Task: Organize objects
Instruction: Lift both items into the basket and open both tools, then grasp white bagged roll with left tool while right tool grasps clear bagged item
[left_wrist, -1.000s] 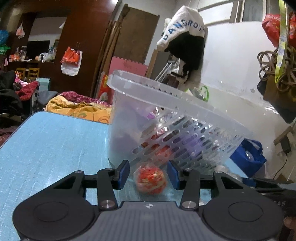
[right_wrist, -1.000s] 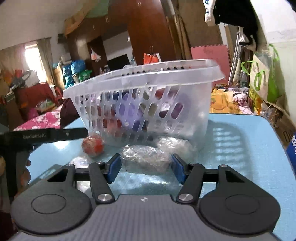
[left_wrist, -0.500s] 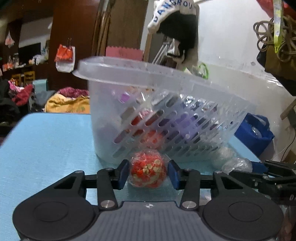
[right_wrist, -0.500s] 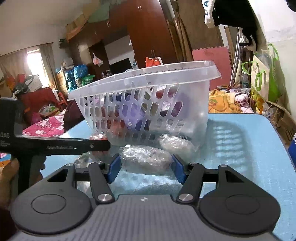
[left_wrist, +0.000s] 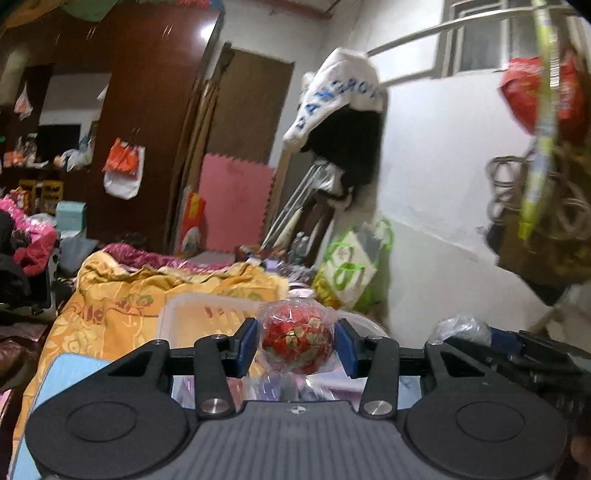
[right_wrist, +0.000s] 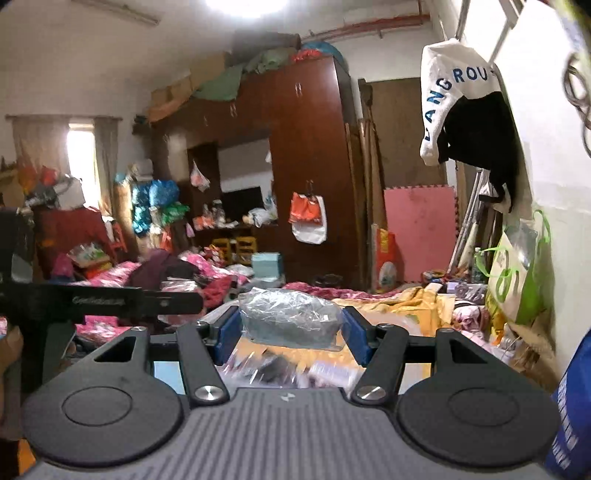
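Left gripper (left_wrist: 297, 345): jaws clenched on a red ball (left_wrist: 297, 341) wrapped in clear film, both blue pads (left_wrist: 248, 345) pressed to its sides. Ball held in the air above the basket (left_wrist: 207, 304), whose pale rim shows just behind and below it.

Right gripper (right_wrist: 290, 328): jaws clenched on a grey packet (right_wrist: 290, 319) in crinkled clear plastic, pads (right_wrist: 226, 334) tight on both ends. Packet held level, clear of any surface, over a blurred heap of wrapped items (right_wrist: 288, 369) directly beneath.

Table (left_wrist: 74, 369): pale blue top, only a strip visible at the lower left of the left view.

Other gripper as seen from each camera: the right one at the right edge of the left view, the left one at the left edge of the right view, with part of a hand (right_wrist: 9, 350) below it.

Background: yellow cloth (left_wrist: 129, 295), dark wardrobe (right_wrist: 303, 166), pink mat (right_wrist: 419, 229).
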